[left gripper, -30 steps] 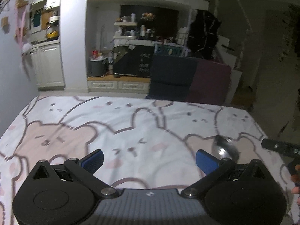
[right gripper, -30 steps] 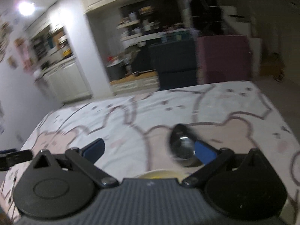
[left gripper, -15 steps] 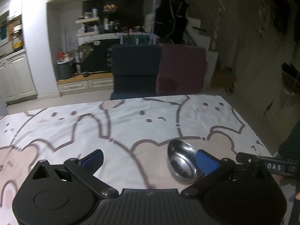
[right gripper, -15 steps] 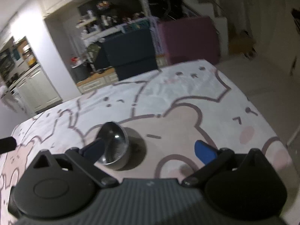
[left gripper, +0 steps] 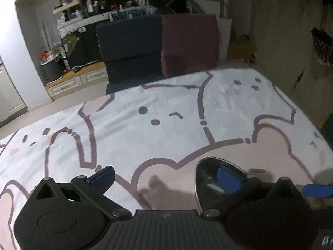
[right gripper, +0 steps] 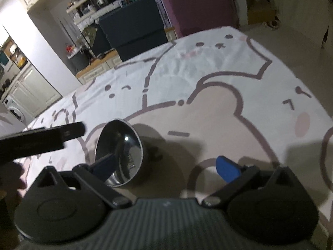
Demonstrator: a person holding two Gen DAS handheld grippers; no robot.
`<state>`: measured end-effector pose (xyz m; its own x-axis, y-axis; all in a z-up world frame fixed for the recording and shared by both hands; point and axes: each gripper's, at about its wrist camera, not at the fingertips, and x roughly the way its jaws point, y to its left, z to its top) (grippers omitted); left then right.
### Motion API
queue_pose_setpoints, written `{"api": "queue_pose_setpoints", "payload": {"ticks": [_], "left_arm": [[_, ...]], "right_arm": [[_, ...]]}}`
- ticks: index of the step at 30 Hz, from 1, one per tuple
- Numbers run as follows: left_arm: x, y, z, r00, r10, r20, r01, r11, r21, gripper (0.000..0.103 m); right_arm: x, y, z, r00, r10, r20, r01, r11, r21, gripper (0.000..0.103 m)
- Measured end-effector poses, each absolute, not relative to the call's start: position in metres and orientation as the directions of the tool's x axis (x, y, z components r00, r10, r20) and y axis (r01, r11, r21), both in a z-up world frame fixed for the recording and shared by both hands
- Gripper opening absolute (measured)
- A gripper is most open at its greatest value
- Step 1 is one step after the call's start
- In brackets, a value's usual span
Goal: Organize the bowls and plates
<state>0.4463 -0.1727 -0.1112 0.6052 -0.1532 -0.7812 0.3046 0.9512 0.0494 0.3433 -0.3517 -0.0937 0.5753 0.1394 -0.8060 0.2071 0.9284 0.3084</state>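
- Left wrist view: the left gripper (left gripper: 165,177) is seen spread wide, with nothing between its blue pads; its right-hand pad (left gripper: 229,180) lies in front of the steel bowl (left gripper: 208,179), so that the rim may be straddled, though contact cannot be confirmed.
- The steel bowl is found low and right in that view, resting on the cartoon-printed tablecloth (left gripper: 166,114), near the table's right end.
- A blue fingertip of the other gripper (left gripper: 317,190) is seen at the right edge, just beyond the bowl, which suggests that the bowl is being approached from both sides.
- In the right wrist view, the right gripper (right gripper: 166,166) is likewise held spread and empty; its left pad (right gripper: 106,162) overlaps the near rim of the bowl (right gripper: 124,145), and its right pad (right gripper: 226,167) is well clear over bare cloth.
- The bowl appears tipped on its side, with its mouth turned toward the left gripper's dark finger (right gripper: 41,137); this lie is judged to be why a rim grasp, rather than a grasp across the body, is being set up.
- No plates or other bowls can be made out in either view, so the place for the bowl cannot be told.
- The task is judged to be at an early stage: the bowl has not yet been pinched, and one pad would have to be brought inside the rim before the jaws are pressed together.
- A slip is judged possible, since polished steel is smooth and the cloth beneath may bunch.
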Motion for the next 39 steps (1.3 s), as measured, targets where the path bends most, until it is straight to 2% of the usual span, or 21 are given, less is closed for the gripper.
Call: {"api": "queue_pose_setpoints", "payload": {"ticks": [20, 30, 34, 39], "left_arm": [[0.482, -0.186, -0.152, 0.556, -0.167, -0.814, 0.367, 0.928, 0.060, 0.103], [0.477, -0.189, -0.151, 0.592, -0.137, -0.795, 0.389, 0.912, 0.133, 0.103], [0.472, -0.178, -0.147, 0.591, -0.131, -0.796, 0.398, 0.906, 0.147, 0.099], [0.459, -0.162, -0.143, 0.580, -0.147, -0.801, 0.414, 0.900, 0.134, 0.090]], "right_arm": [[0.375, -0.320, -0.119, 0.454, 0.071, -0.888, 0.211, 0.960, 0.185, 0.103], [0.374, -0.319, -0.124, 0.410, 0.008, -0.912, 0.212, 0.972, 0.104, 0.102], [0.374, -0.325, -0.123, 0.421, -0.014, -0.907, 0.212, 0.974, 0.083, 0.100], [0.376, -0.327, -0.119, 0.435, 0.008, -0.900, 0.198, 0.974, 0.105, 0.084]]}}
